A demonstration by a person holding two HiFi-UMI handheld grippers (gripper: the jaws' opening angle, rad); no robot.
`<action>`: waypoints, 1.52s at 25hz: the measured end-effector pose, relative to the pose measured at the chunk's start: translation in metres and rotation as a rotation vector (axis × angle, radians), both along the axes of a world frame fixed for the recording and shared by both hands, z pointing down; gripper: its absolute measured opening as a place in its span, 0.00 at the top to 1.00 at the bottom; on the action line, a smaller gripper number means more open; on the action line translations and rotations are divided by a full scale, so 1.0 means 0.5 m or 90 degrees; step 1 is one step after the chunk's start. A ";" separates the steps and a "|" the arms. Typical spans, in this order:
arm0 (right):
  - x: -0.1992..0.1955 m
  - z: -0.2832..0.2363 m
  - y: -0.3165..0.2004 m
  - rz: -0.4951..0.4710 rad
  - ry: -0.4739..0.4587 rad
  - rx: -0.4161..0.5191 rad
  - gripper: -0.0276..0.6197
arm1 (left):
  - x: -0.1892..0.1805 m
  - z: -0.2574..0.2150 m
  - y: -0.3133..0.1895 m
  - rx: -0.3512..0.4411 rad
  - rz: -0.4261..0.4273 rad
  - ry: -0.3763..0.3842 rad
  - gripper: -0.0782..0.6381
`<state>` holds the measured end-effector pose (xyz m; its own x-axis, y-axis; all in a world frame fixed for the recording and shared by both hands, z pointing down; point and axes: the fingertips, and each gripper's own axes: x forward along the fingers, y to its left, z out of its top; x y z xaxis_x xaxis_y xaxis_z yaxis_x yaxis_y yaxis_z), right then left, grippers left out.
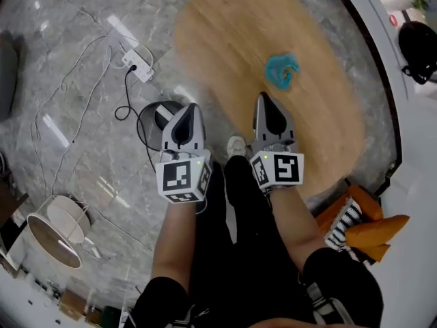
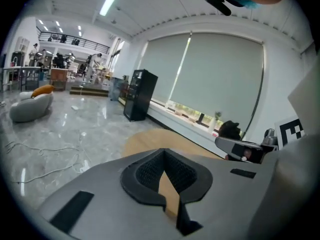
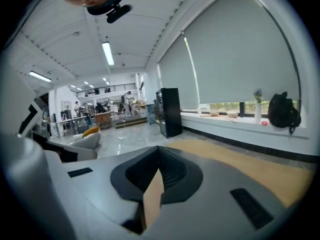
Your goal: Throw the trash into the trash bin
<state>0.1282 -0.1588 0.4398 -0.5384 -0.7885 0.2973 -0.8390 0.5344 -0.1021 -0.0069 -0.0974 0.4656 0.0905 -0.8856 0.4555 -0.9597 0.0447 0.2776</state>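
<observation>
A crumpled teal piece of trash [image 1: 281, 70] lies on the oval wooden table [image 1: 225, 39]. A round black bin [image 1: 156, 120] stands on the floor by the table's near-left edge. My left gripper [image 1: 192, 108] hangs over the bin's right rim, shut and holding nothing. My right gripper [image 1: 264, 98] is over the table's near edge, a short way below the trash, also shut and empty. The left gripper [image 2: 166, 176] and the right gripper [image 3: 156, 176] each point nearly level across the table [image 2: 145, 139] toward the room; no trash shows in the two gripper views.
A power strip [image 1: 138, 66] and loose cables [image 1: 82, 87] lie on the grey marble floor left of the table. A white round lamp-like object [image 1: 58, 229] stands at the lower left. Orange and striped cushions [image 1: 358, 225] sit at the lower right. A black backpack [image 3: 283, 112] rests on the window ledge.
</observation>
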 end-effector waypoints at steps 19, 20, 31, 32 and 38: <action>0.306 0.193 -0.089 0.109 -0.006 -0.179 0.74 | 0.362 0.023 -0.130 -0.032 0.154 0.021 0.87; 0.306 0.208 -0.099 0.108 0.000 -0.187 0.74 | 0.362 0.029 -0.133 -0.037 0.153 0.020 0.87; 0.264 0.369 -0.205 0.101 0.052 -0.299 0.72 | 0.332 0.069 -0.164 -0.068 0.131 0.002 0.87; 0.264 0.384 -0.211 0.106 0.059 -0.312 0.72 | 0.329 0.071 -0.166 -0.071 0.130 0.002 0.87; 0.244 0.435 -0.263 0.117 0.095 -0.354 0.72 | 0.315 0.088 -0.166 -0.085 0.126 -0.001 0.87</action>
<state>0.2504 -0.2900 0.6575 -0.3292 -0.5698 0.7530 -0.9392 0.2800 -0.1988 0.1506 -0.1806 0.5094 0.2555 -0.7828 0.5674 -0.9538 -0.1081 0.2804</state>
